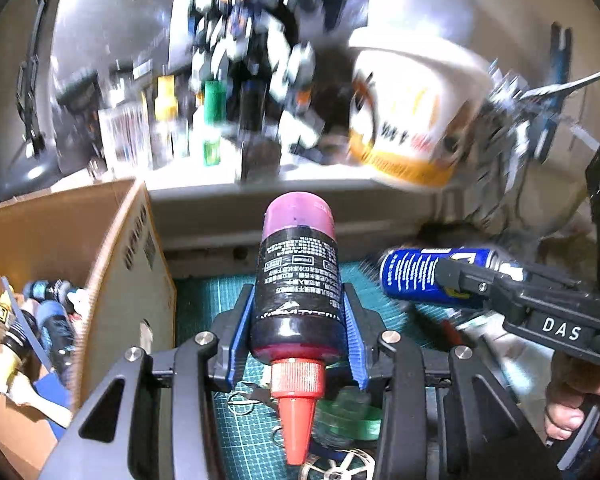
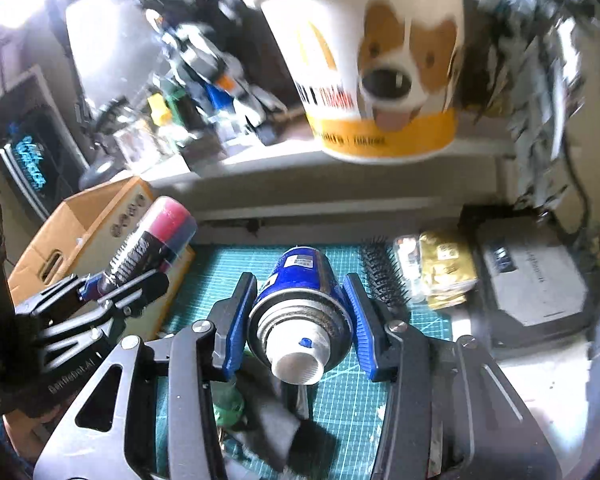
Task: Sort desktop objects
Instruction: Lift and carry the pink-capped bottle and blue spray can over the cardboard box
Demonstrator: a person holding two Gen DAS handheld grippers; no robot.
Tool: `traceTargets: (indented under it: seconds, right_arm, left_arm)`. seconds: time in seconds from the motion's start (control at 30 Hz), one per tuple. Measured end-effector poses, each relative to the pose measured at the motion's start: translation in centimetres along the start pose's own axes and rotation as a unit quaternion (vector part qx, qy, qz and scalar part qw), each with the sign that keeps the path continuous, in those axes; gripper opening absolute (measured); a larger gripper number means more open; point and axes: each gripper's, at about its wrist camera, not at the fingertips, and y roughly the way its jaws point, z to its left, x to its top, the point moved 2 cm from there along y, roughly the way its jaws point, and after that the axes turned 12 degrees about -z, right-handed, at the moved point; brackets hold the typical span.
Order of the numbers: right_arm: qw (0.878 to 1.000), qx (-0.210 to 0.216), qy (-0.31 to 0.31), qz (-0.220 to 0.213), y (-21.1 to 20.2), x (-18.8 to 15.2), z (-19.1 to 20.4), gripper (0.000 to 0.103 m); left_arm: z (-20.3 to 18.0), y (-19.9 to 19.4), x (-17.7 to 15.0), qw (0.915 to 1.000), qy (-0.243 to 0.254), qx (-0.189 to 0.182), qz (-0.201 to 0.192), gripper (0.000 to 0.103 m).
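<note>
My left gripper (image 1: 298, 296) is shut on a black bottle (image 1: 298, 280) of pink liquid, its red nozzle pointing back at the camera, held above the green cutting mat (image 1: 204, 300). My right gripper (image 2: 300, 288) is shut on a blue spray can (image 2: 300, 280) whose white threaded neck faces the lens, also lifted over the mat (image 2: 228, 260). Each gripper shows in the other's view: the right gripper (image 1: 452, 276) with the can (image 1: 420, 272) at the right, the left gripper (image 2: 140, 272) with the bottle (image 2: 160, 232) at the left.
An open cardboard box (image 1: 112, 248) holding several bottles stands at the left. A shelf (image 1: 300, 188) behind carries a dog-print paper cup (image 2: 380, 60), model robots and small jars. A hairbrush (image 2: 384, 272), gold packet (image 2: 448, 276) and grey device (image 2: 536, 280) lie right of the mat.
</note>
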Motion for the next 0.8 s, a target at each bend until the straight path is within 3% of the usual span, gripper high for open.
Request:
traceTargets:
  seconds: [0.2, 0.43, 0.8]
  right_arm:
    - [0.998, -0.004, -0.020, -0.059, -5.4, 1.4, 2.6, 0.042]
    - [0.995, -0.001, -0.039, -0.096, -10.0, 2.0, 5.1, 0.042]
    - [0.991, 0.011, -0.070, -0.116, -13.5, 1.6, 8.5, 0.042]
  left_arm:
    - [-1.6, -4.8, 2.0, 0.9979, 0.012, -0.020, -0.060, 0.040]
    - [-1.7, -8.9, 3.3, 0.9945, 0.017, -0.020, -0.101, 0.040]
    - [0.0, -13.3, 3.6, 0.9923, 0.016, 0.011, -0.123, 0.040]
